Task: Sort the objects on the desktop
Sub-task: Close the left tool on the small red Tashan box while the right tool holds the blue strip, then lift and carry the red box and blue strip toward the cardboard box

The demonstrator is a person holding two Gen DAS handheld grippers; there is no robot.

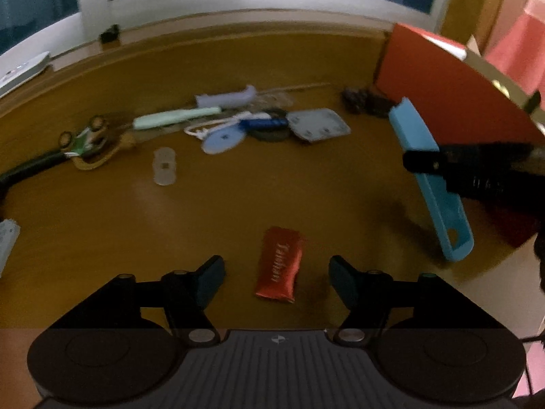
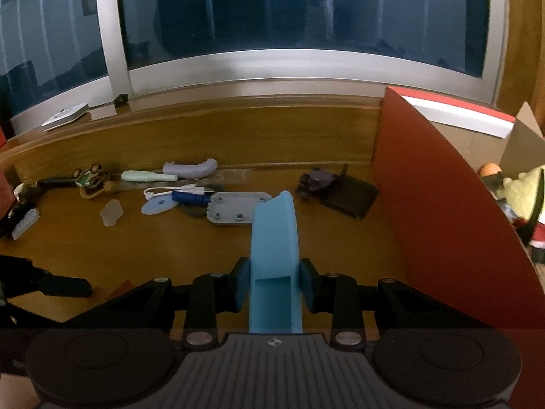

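Note:
My right gripper (image 2: pixel 274 288) is shut on a long light-blue plastic channel piece (image 2: pixel 274 248), held above the wooden desk; the left wrist view shows that piece (image 1: pixel 429 177) at the right, clamped by the black right gripper (image 1: pixel 425 162). My left gripper (image 1: pixel 276 277) is open just above the desk, with a red foil snack packet (image 1: pixel 279 267) lying between its fingers, untouched. At the back of the desk lies a row of small items: a grey plate (image 1: pixel 318 124), a dark blue stick (image 1: pixel 264 123), a mint handle (image 1: pixel 170 118), a lilac handle (image 1: pixel 226 98).
A tall red box (image 2: pixel 439 211) stands at the right, with soft toys (image 2: pixel 521 201) behind it. A clear plastic piece (image 1: pixel 164 166), a toy frog (image 1: pixel 85 139) and dark clips (image 2: pixel 320 180) lie on the desk (image 1: pixel 102 221). A window sill (image 2: pixel 238 68) runs along the back.

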